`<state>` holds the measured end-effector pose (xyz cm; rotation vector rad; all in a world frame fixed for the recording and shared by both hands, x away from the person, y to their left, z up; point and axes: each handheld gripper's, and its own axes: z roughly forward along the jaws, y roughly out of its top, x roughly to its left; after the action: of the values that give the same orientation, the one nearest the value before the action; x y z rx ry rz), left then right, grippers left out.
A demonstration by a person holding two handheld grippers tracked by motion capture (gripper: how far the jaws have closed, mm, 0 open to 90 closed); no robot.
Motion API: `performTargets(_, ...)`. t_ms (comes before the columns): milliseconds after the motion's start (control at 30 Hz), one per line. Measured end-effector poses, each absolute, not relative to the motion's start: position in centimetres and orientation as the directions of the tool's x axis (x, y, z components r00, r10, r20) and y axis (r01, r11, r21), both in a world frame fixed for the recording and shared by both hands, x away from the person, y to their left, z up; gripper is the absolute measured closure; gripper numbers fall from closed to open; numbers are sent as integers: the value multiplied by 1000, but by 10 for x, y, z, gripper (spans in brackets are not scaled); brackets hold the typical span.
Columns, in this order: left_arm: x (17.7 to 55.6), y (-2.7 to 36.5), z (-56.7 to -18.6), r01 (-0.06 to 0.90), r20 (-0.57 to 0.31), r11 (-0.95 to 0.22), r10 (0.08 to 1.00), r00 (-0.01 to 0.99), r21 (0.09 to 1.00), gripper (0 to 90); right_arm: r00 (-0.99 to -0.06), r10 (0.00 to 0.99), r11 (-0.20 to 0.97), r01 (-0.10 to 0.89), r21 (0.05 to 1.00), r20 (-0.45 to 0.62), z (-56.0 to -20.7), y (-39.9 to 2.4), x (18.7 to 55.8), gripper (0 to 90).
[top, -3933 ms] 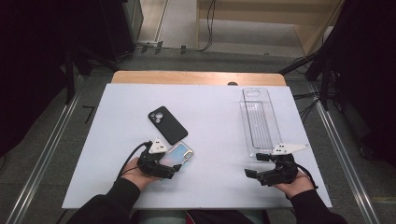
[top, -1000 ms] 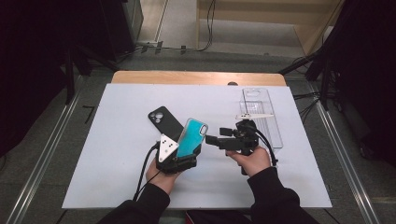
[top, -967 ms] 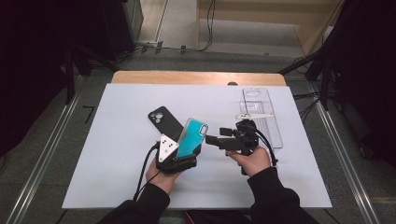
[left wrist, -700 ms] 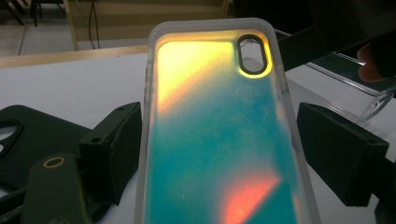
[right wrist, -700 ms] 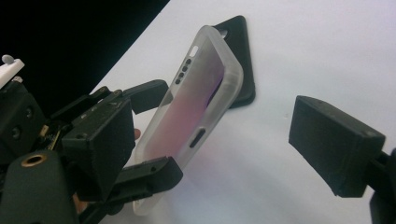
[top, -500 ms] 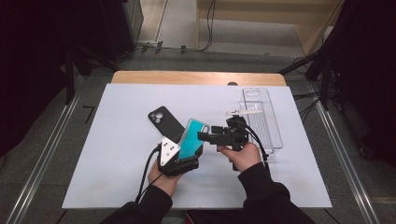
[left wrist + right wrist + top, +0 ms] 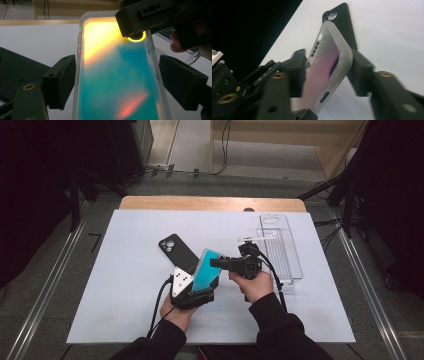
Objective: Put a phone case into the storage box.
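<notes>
A phone (image 7: 206,270) with a teal screen in a clear case stands tilted up above the white table. My left gripper (image 7: 198,292) is shut on its lower part, one jaw on each long side, as the left gripper view shows (image 7: 120,85). My right gripper (image 7: 216,263) comes from the right onto the phone's top corner. Its jaws have just been closing with the phone (image 7: 329,62) between them, and now press on the screen side and the back. One right finger (image 7: 147,17) covers the screen's top right corner.
A black phone case (image 7: 177,252) lies flat on the table just behind the left gripper, camera hole away from me. A long clear plastic tray (image 7: 282,250) sits to the right of the right hand. The white table top (image 7: 115,285) ends at a wooden edge (image 7: 210,203) at the back.
The right gripper has moved left to the phone's top corner and closed its jaws on it. The left gripper has held the phone still.
</notes>
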<state>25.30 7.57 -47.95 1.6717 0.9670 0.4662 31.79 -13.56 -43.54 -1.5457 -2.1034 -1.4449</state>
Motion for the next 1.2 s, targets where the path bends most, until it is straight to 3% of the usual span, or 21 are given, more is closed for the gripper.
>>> performTargets(100, 253, 76, -478, 364, -180, -60, 788, 588, 929, 169, -450, 652, -11, 799, 602, 610, -435, -137, 318, 713)
performTargets(300, 253, 76, -479, 366, -182, -59, 788, 589, 929, 169, -439, 626, -34, 811, 584, 645, -434, -139, 318, 747)
performTargets(733, 253, 76, -475, 355, -172, -71, 776, 607, 932, 163, -438, 598, -39, 820, 570, 671, -427, -140, 316, 771)
performTargets(833, 255, 77, -473, 396, -210, -71, 755, 621, 916, 142, -443, 599, -32, 819, 573, 666, -426, -140, 316, 776)
performTargets(1200, 255, 76, -463, 487, -250, -151, 708, 661, 860, 134, -519, 659, 32, 743, 669, 544, -418, -147, 312, 777)
